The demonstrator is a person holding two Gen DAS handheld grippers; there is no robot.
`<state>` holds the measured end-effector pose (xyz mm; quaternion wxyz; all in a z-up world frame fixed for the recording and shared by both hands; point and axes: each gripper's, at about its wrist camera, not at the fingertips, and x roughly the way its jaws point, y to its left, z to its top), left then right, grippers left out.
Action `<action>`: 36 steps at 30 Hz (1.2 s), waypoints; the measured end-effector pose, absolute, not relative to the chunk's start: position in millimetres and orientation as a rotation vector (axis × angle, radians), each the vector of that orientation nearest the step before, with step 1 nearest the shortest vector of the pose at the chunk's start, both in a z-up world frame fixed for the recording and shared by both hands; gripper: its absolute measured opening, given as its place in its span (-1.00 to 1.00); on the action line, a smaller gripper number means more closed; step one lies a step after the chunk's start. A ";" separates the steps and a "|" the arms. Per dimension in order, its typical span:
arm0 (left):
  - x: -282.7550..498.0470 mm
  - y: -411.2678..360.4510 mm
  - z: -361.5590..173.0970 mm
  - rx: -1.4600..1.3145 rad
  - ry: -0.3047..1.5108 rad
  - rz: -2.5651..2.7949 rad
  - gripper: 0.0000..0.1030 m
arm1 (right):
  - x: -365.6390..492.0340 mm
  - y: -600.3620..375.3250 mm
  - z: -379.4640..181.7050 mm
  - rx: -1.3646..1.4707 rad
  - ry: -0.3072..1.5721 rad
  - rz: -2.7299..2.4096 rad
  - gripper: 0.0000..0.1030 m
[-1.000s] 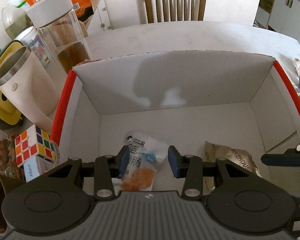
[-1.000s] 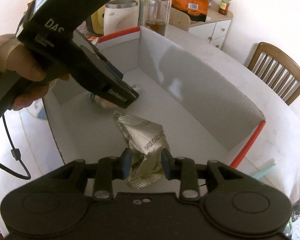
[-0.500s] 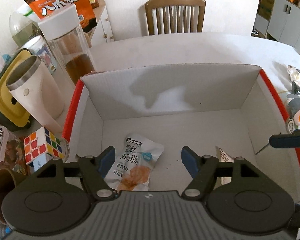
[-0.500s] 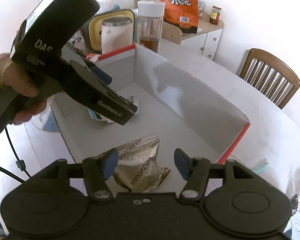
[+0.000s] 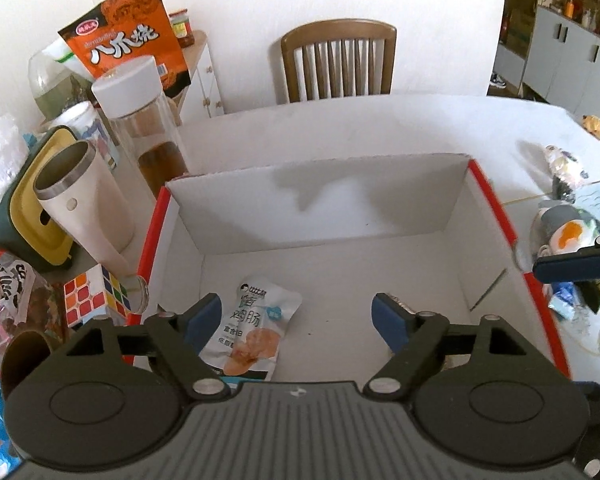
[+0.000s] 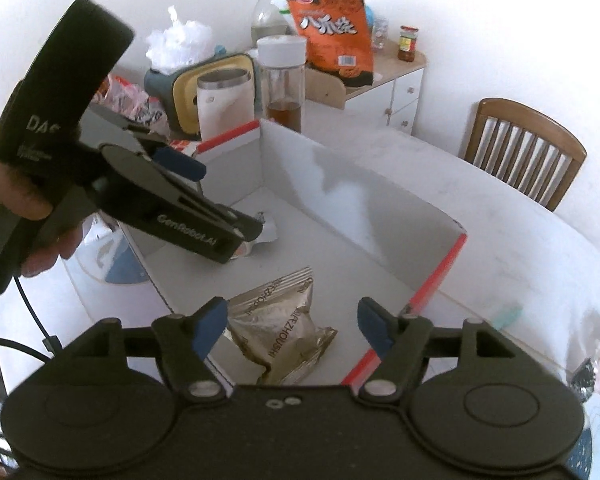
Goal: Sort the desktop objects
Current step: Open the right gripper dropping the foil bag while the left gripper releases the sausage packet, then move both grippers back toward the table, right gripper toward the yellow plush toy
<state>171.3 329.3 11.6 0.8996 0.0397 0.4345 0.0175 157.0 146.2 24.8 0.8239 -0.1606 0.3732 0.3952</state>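
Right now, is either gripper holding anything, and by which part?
Nothing is held. The left gripper and right gripper have just been opening; the white snack packet and silver packet lie loose in the box.

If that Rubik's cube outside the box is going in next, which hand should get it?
Probably the left. The Rubik's cube sits just outside the box wall, beside the left tongs, which are open and empty. The right tongs hover over the other end.

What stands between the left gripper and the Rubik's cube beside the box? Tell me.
The box's red-edged left wall does. The left gripper hangs open above the white snack packet inside the box, and the Rubik's cube sits outside on the table, close against that wall. Above the rim, nothing visible blocks it.
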 end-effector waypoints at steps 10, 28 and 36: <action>138.0 304.0 40.7 0.052 0.810 -0.006 0.65 | 144.4 91.4 51.5 -0.251 0.737 0.788 0.51; 112.2 227.5 65.2 0.082 0.713 -0.186 0.91 | 122.5 -27.9 81.2 -0.158 0.650 0.572 0.54; 111.6 177.4 61.6 0.101 0.717 -0.255 0.92 | 125.3 -94.5 79.1 -0.138 0.630 0.452 0.55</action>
